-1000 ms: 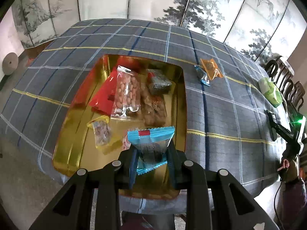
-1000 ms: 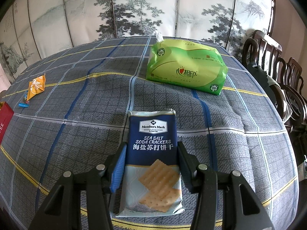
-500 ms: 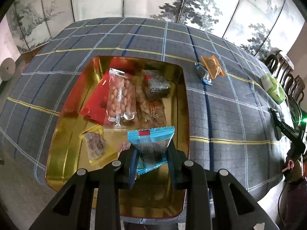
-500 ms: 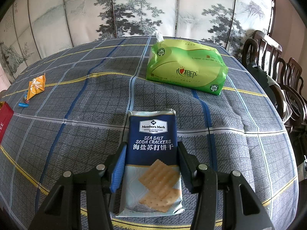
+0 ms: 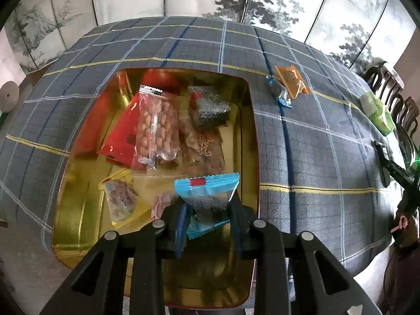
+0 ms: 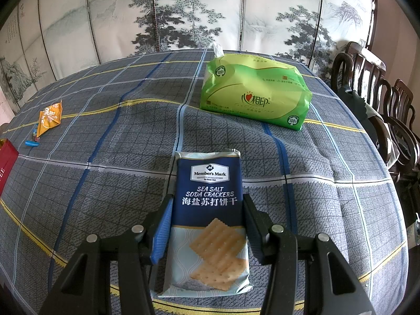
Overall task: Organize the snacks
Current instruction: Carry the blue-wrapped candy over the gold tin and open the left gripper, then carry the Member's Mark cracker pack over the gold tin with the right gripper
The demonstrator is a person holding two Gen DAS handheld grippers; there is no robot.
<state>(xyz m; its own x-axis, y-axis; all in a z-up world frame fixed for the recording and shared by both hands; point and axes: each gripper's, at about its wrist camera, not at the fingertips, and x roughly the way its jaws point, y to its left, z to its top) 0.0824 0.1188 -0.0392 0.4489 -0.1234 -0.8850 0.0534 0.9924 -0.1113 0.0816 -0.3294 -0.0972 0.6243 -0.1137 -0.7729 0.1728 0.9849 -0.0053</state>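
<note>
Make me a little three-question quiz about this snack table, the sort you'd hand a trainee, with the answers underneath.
1. True or false: the left gripper holds a light blue packet above the gold tin.
2. What does the right gripper grip? A) green tissue pack B) soda cracker pack C) orange snack packet
3. Fill in: the peanut bag lies partly on a ___ packet.

Key
1. True
2. B
3. Red

blue snack packet (image 5: pixel 207 197) – above tin (image 5: pixel 78 210), cracker pack (image 6: pixel 210 215) – flat
</note>
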